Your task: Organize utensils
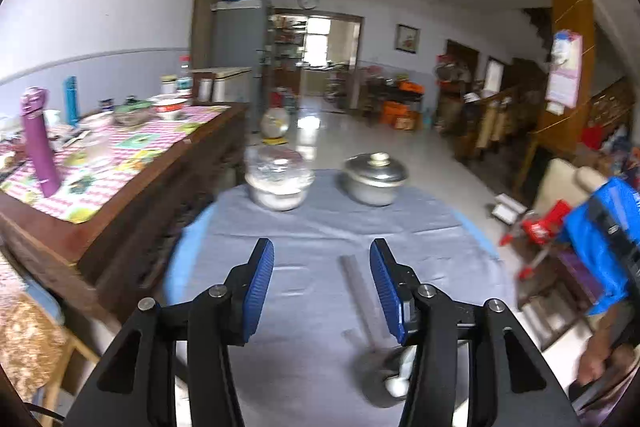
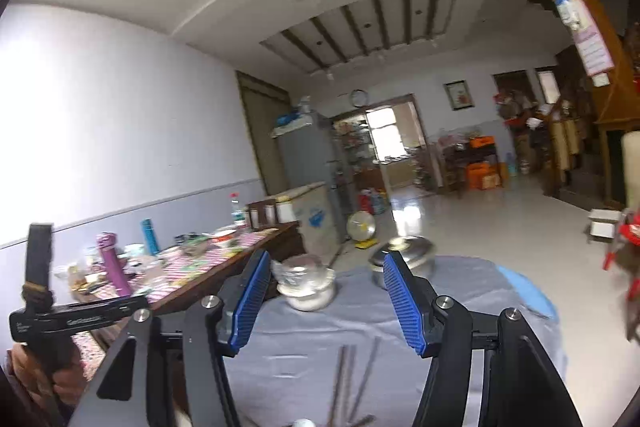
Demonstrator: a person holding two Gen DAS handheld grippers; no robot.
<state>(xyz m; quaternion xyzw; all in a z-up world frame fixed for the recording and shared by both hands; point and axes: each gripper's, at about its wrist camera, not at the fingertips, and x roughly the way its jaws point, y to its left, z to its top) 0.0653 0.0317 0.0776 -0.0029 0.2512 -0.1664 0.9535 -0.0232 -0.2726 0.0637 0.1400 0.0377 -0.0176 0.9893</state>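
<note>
Both grippers, left point(image 1: 322, 291) and right point(image 2: 324, 303), have jaws apart w/ nothing between. Chopsticks point(image 2: 352, 387) lie loose on gray cloth point(image 1: 320, 235) at 6 o'clock, spoon point(image 1: 396, 383) beside; sorting appears unfinished. Two pots point(image 1: 374, 179) at 12 o'clock; table edge near at 3 o'clock, mid-cloth free.

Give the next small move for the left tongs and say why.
Probably lower the left tongs and close on the ladle. They stand open and empty above the grey cloth, and the ladle's handle lies loose just inside the right pad, its bowl near the lower edge. Blur leaves the exact alignment unclear.
</note>
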